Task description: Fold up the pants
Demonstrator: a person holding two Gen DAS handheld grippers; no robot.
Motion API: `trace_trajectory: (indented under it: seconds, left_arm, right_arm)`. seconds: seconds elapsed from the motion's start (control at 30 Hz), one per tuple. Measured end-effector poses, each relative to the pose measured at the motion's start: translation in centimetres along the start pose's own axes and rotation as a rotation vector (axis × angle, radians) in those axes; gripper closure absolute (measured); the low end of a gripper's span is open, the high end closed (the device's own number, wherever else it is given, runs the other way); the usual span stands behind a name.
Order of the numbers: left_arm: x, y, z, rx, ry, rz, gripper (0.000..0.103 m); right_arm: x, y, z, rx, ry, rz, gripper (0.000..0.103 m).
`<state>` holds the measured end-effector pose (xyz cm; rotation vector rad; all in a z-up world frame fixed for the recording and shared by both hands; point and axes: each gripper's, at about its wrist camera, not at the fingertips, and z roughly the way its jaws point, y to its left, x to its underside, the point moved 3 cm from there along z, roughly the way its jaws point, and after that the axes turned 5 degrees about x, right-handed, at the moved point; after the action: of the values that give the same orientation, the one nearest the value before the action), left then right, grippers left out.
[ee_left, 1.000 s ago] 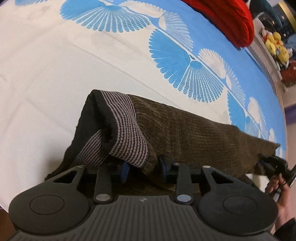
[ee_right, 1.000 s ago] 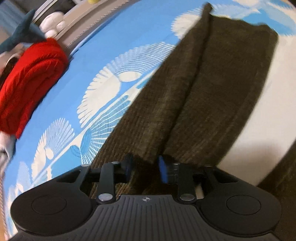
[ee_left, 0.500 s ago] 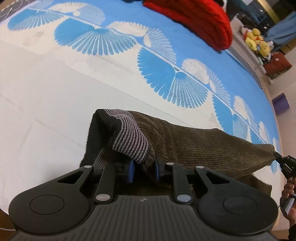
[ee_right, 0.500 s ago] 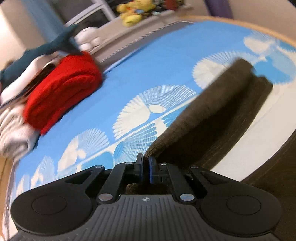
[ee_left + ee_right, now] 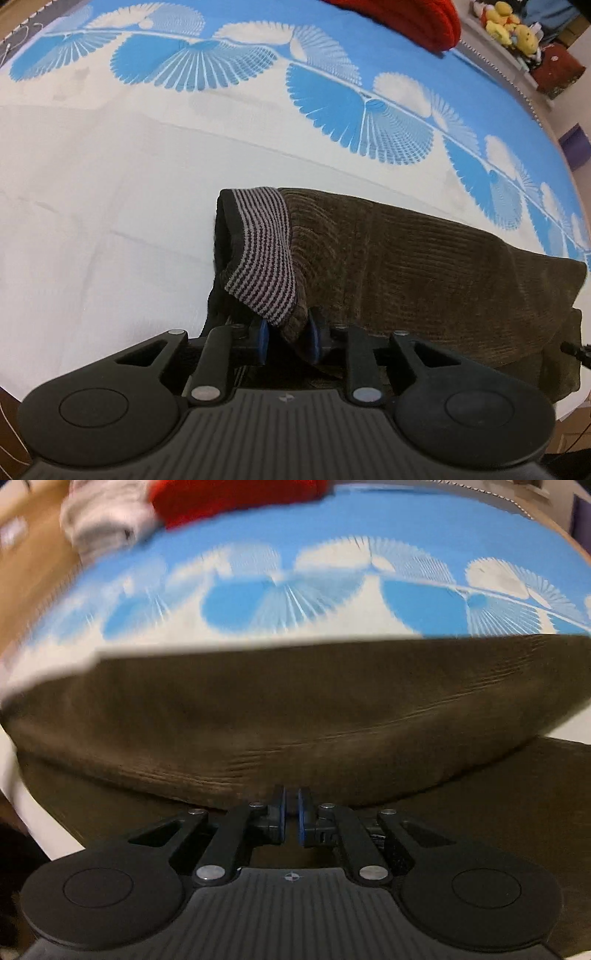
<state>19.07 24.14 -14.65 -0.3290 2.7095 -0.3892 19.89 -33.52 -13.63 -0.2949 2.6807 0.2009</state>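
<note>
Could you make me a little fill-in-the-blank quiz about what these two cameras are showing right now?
1. Both grippers pinch a pair of dark ____ pants.
2. The left gripper grips the end whose waistband is ____.
3. The bedsheet pattern is white and ____.
4. The folded knit at the far edge of the bed is ____.

Missing words: brown; striped; blue; red

We see the pants (image 5: 424, 266), a dark olive-brown corduroy pair with fine ribbing, lying on the bed and folded over so one layer rests on another. Their waistband (image 5: 258, 254) sits at the left end, turned outward to show a lining of thin grey and dark stripes with a black edge. In the right wrist view the pants (image 5: 295, 709) stretch across from left to right, the upper layer's near edge rolled thick over the flat layer beneath.
</note>
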Motion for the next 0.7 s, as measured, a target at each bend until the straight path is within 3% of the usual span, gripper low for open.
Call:
trace_trajectory:
  seconds: [0.1, 0.37, 0.47, 0.57, 0.63, 0.7]
  left_arm:
    - [-0.3, 0.2, 0.6, -0.01, 0.016, -0.022, 0.076]
    - [0.1, 0.0, 2.9, -0.056, 0.113, -0.009, 0.059]
    - [0.1, 0.0, 3.4, -0.062, 0.129, -0.009, 0.053]
    - [0.0, -0.2, 3.6, -0.071, 0.134, -0.002, 0.049]
    - [-0.2, -0.3, 3.5, -0.077, 0.121, 0.002, 0.052]
    - [-0.7, -0.2, 3.0, -0.094, 0.079, -0.002, 0.076]
  right_arm:
    - [0.1, -1.5, 0.1, -0.004, 0.011, 0.053, 0.095]
    - [0.1, -7.2, -1.0, 0.037, -0.104, 0.303, 0.095]
    - [-0.2, -9.9, -0.9, 0.078, -0.142, 0.441, 0.094]
    - [0.2, -12.8, -1.7, 0.163, -0.204, 0.586, 0.087]
    - [0.7, -15.1, -2.6, 0.239, -0.271, 0.72, 0.083]
    - [1.7, -17.5, -3.4, 0.283, -0.336, 0.87, 0.08]
